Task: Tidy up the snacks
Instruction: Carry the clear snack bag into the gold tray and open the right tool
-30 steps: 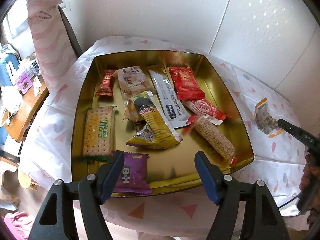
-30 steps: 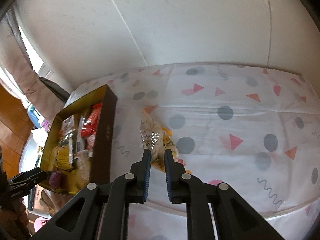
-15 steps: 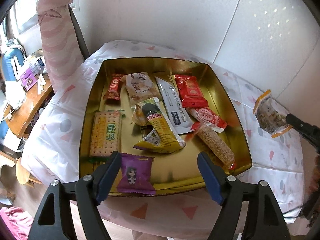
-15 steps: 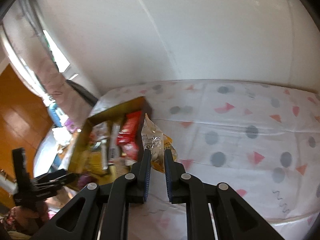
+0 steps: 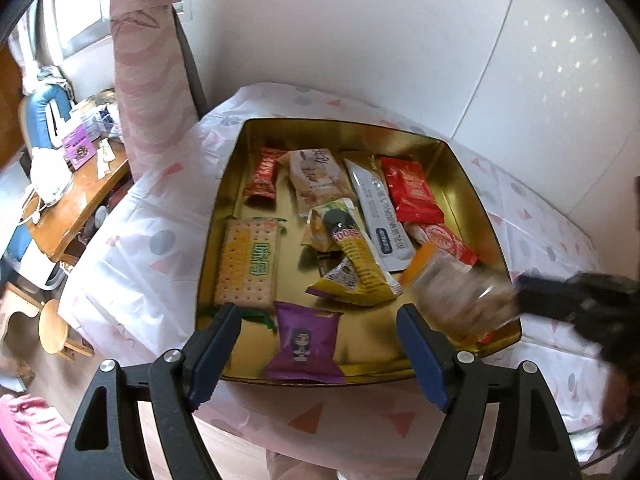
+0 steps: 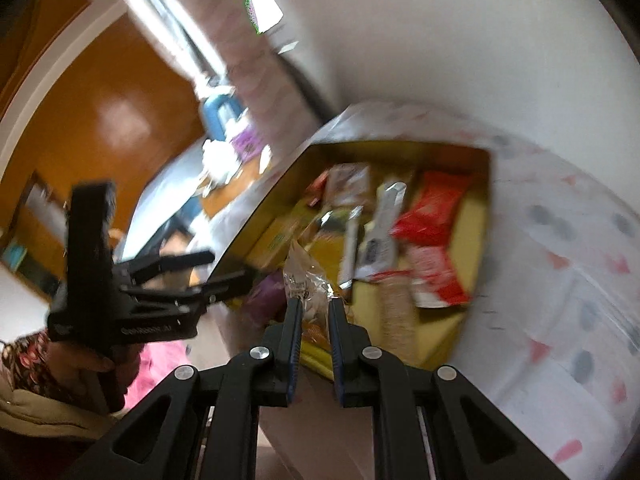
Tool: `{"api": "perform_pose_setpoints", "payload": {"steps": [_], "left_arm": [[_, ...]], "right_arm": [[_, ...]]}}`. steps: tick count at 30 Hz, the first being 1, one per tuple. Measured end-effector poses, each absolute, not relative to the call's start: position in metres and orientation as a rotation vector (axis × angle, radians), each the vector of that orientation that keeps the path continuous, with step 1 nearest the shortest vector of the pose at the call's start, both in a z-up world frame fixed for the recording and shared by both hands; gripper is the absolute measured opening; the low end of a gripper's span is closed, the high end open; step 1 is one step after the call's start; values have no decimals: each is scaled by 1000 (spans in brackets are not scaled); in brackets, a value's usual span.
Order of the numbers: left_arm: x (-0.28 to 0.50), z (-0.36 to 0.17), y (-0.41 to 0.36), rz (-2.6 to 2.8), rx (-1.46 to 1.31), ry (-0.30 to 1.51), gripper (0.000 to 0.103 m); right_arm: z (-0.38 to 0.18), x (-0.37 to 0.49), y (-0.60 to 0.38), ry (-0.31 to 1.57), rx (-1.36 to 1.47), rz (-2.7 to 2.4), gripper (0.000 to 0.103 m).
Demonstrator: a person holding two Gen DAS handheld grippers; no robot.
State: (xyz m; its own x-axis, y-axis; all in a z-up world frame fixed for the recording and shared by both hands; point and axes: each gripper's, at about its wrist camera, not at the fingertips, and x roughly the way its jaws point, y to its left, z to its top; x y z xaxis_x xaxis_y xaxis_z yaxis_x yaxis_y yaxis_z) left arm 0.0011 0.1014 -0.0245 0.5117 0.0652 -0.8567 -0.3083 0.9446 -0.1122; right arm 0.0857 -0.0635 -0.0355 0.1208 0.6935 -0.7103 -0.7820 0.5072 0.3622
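Left wrist view: nearest the lens, the left gripper [image 5: 318,344] stands wide apart with nothing between its blue pads; its jaws have just been opening. Just past them lies a gold tin [image 5: 224,216] full of snacks. A purple packet [image 5: 306,342] with a cartoon figure lies closest, then a cracker pack [image 5: 249,264] with green characters on the left, and a yellow packet [image 5: 358,276] in the middle. Farther back lie a long white sachet [image 5: 380,216], a red packet [image 5: 414,190], a pale bag [image 5: 318,176] and a small red bar [image 5: 262,178]. At the tin's right near corner, a clear snack bag [image 5: 460,296] with an orange edge hangs blurred above the rim, held by the right gripper [image 5: 520,290].

From the right wrist view, the right gripper [image 6: 314,312] is clamped tight on that crinkly clear bag [image 6: 306,280], which sits above the tin's near edge [image 6: 256,220]. The left gripper [image 6: 216,268] shows to the left, held in a hand [image 6: 100,356] with a patterned sleeve.

The tin rests on a white cloth [image 5: 132,240] printed with pink triangles and grey dots. Beyond stand white walls [image 5: 360,40], a pink curtain [image 5: 148,80] and a cluttered wooden desk [image 5: 72,200]. The writing on the packets is too small or blurred to read surely.
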Motion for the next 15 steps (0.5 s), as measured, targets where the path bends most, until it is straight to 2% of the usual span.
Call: {"api": "perform_pose_setpoints", "payload": {"steps": [5,8,10,15], "left_arm": [[-3,-23,109,243,-278,1009,80],[-5,-23,111,252,-280,1008,80],[-7,-23,112,255,-281,1009,80],[-7,-25,111,252,-280,1013,80]], "right_arm": [[-61,89,-36,1058,-155,1134,13],[-69,95,-32,1073,-160,1093,21],[-70,101,-36,1071,-154,1034,30],[-65,105,-45,1037,-159,988,31]]}}
